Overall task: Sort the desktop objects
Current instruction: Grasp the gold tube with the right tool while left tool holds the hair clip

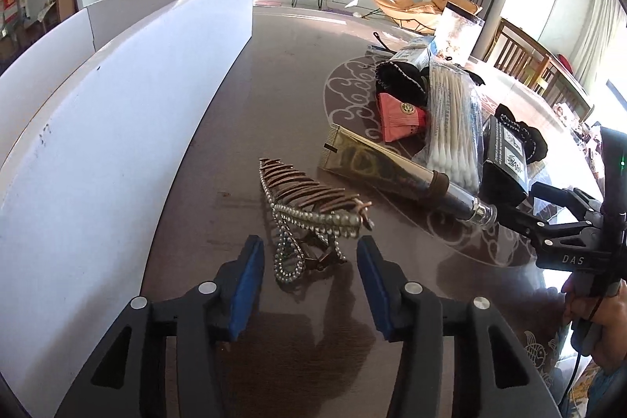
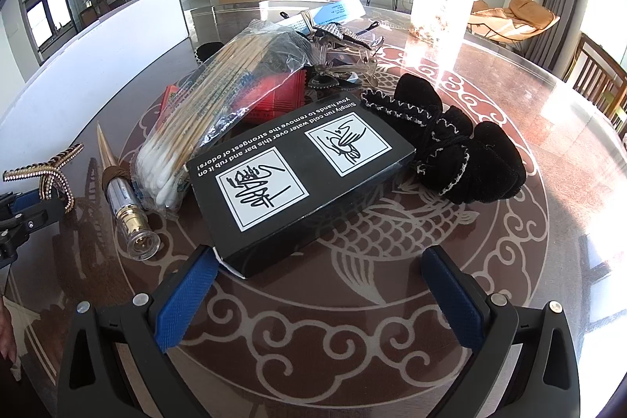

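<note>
A bronze hair clip with pearl trim [image 1: 309,210] lies on the dark table just ahead of my open left gripper [image 1: 309,253], its tail between the blue pads. It also shows in the right wrist view [image 2: 47,171]. A gold tube [image 1: 395,175] lies to its right. My open right gripper [image 2: 319,273] faces a black box [image 2: 298,179], whose near corner touches the left pad. A bag of cotton swabs [image 2: 211,112], a black velvet pouch [image 2: 462,143] and a red pouch [image 1: 399,118] are piled behind.
A white board wall [image 1: 117,96] runs along the table's left side. A clear container [image 2: 443,2] stands at the back right. A clear rhinestone hair clip [image 2: 345,49] lies behind the pile. The right gripper shows at the right edge of the left wrist view [image 1: 568,234].
</note>
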